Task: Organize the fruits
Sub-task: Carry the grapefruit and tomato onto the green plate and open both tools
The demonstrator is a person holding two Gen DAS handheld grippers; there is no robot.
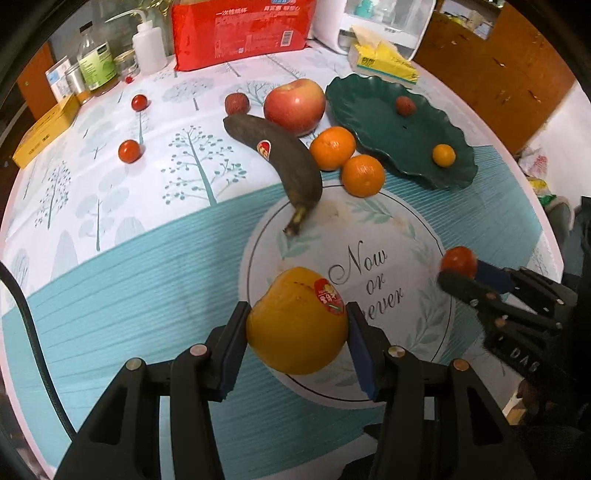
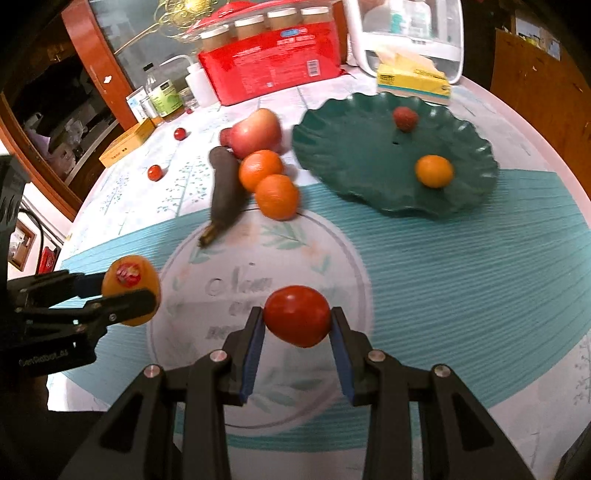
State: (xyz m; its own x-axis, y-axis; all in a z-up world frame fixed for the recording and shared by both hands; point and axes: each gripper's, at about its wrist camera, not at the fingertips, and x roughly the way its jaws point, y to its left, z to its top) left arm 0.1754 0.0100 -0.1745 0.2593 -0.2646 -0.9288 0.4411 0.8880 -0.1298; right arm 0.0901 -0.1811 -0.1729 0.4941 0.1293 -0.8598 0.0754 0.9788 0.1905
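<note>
Overhead, left gripper (image 1: 297,325) clenched on a yellow fruit (image 1: 295,321), right gripper (image 2: 297,325) clenched on a tomato (image 2: 296,320), both above the tablecloth (image 1: 147,280), green plate (image 2: 351,155) beyond with two small fruits.

The surface (image 1: 147,266) wears a cloth printed with pale trees, a teal striped band and a round white emblem with lettering. On it lie a dark overripe banana (image 1: 277,158), its stem tip on the emblem, a red apple (image 1: 294,106) touching it, two oranges (image 1: 347,162) side by side, a small reddish lychee-like fruit (image 1: 236,103) and two cherry tomatoes (image 1: 130,150) well apart. A green scalloped plate (image 1: 354,110) sits to the right. Along the far edge stand a red pack (image 1: 240,33), a tissue pack (image 1: 384,61), bottles (image 1: 96,61), a white squeeze bottle (image 1: 147,48) and a yellow box (image 1: 44,131).
</note>
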